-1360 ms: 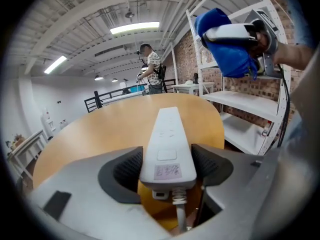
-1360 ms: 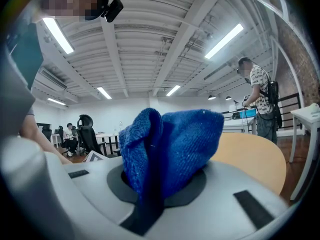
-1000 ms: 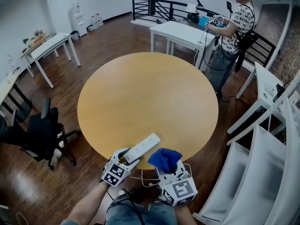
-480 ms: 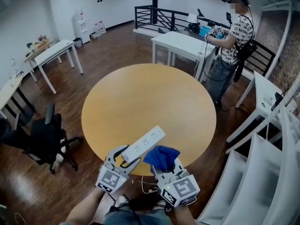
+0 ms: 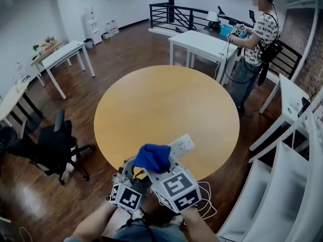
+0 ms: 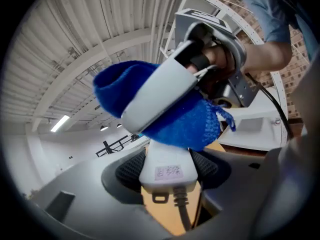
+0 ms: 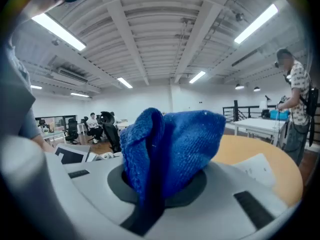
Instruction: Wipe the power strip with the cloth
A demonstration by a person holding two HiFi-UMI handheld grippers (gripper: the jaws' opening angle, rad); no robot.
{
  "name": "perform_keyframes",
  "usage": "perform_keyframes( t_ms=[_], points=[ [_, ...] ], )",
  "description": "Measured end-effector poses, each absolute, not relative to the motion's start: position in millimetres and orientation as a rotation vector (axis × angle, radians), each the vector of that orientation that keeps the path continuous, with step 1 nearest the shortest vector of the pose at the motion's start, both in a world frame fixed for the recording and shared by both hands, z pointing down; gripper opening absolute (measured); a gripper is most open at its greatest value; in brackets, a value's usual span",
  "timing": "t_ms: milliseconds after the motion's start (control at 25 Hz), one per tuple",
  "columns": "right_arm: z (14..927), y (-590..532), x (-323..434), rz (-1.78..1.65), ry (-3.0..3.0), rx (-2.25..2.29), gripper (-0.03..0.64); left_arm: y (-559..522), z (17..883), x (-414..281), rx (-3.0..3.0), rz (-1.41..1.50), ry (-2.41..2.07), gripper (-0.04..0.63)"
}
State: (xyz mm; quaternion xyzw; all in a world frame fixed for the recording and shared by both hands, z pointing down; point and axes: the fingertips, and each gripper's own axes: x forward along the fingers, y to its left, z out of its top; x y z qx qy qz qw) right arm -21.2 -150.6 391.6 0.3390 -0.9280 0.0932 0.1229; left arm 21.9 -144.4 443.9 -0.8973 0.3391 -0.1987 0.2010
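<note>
Cloth [image 5: 153, 157] is lying right over the power strip [image 5: 182, 145], bunched in my right gripper [image 5: 159, 168], whose jaws are pinching it. My left gripper [image 5: 132, 171] is clamping the strip's cord end, holding it above the tabletop [image 5: 166, 105] edge, long axis pointing away and rightward. Nothing is blocking a stroke along it; the cord [image 6: 181, 213] is hanging beneath.

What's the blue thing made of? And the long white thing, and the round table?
The cloth looks like soft knitted fabric: tiny loops, floppy folds. The power strip looks like smooth, hard white plastic, slightly shiny. The table top looks like pale matte wood or wood-look laminate; I can't tell which.
</note>
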Motion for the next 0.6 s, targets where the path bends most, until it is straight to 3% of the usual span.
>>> perform_keyframes(
  t_ms=[240,600],
  points=[
    [408,-151,-40,0.257,-2.603,0.933,0.052,-146,443,14,-2.51,-0.549,0.957,0.288],
    [399,-173,-10,0.075,-2.58,1.032,0.052,-149,430,4,-2.522,-0.481,0.971,0.287]
  ],
)
